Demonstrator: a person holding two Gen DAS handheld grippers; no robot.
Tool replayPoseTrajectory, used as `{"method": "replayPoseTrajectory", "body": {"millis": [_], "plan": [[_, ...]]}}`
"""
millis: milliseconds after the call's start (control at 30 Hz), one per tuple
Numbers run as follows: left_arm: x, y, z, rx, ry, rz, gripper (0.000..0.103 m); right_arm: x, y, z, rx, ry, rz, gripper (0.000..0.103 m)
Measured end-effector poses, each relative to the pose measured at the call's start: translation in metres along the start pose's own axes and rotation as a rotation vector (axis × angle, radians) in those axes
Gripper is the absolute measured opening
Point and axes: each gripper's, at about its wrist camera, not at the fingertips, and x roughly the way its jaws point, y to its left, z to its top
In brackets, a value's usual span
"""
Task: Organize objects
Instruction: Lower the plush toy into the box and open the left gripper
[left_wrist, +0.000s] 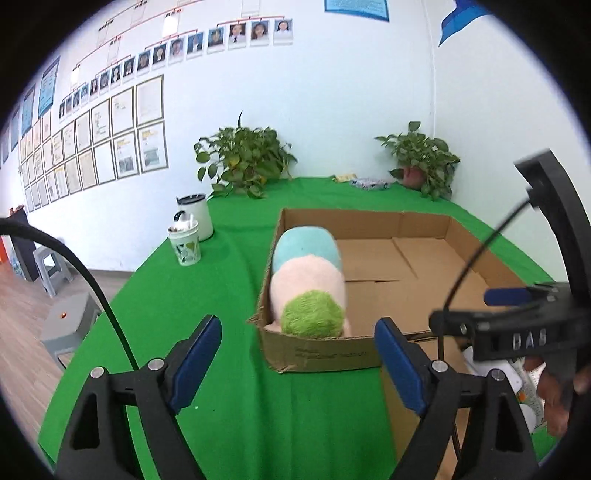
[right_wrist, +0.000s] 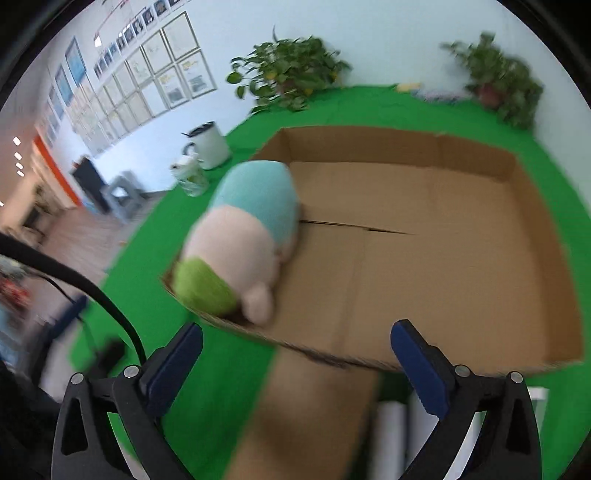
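A plush toy (left_wrist: 308, 282) banded blue, pink and green lies inside a shallow cardboard box (left_wrist: 424, 225) along its left wall, on a green-covered table (left_wrist: 207, 295). It also shows in the right wrist view (right_wrist: 240, 240), inside the box (right_wrist: 461, 155). My left gripper (left_wrist: 297, 363) is open and empty just before the box's near wall. My right gripper (right_wrist: 295, 363) is open and empty above the box's near edge; its body shows at the right of the left wrist view (left_wrist: 517, 325).
A white canister (left_wrist: 195, 216) and a patterned cup (left_wrist: 185, 245) stand at the table's left edge. Two potted plants (left_wrist: 243, 158) (left_wrist: 424, 158) stand at the back wall. A folded-out box flap (right_wrist: 314, 413) lies near me. Grey stools (left_wrist: 66, 325) stand on the floor at left.
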Motion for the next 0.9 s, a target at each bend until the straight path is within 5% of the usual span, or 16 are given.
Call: {"method": "replayPoseTrajectory", "body": {"millis": [133, 333, 600, 700, 767, 833, 900], "plan": [[-0.008, -0.015, 0.002, -0.013, 0.025, -0.078, 0.085, -0.041, -0.013, -0.032, 0.018, -0.079, -0.039, 0.102], [-0.026, -0.029, 0.006, -0.010, -0.005, -0.101, 0.085, -0.092, -0.031, -0.071, 0.047, -0.163, -0.071, 0.102], [-0.031, -0.039, -0.001, 0.001, 0.008, -0.128, 0.079, -0.113, -0.039, -0.106, 0.039, -0.147, -0.110, 0.101], [-0.022, -0.043, -0.003, 0.014, 0.033, -0.146, 0.047, -0.112, -0.042, -0.109, 0.025, -0.155, -0.138, 0.100], [-0.017, -0.046, -0.007, 0.021, 0.037, -0.161, 0.008, -0.109, -0.044, -0.110, 0.027, -0.160, -0.148, 0.097], [-0.011, -0.051, -0.010, 0.031, 0.052, -0.176, 0.002, -0.107, -0.046, -0.112, 0.022, -0.168, -0.170, 0.080], [-0.008, -0.054, -0.012, 0.029, 0.049, -0.183, 0.002, -0.100, -0.048, -0.111, 0.011, -0.153, -0.206, 0.028]]}}
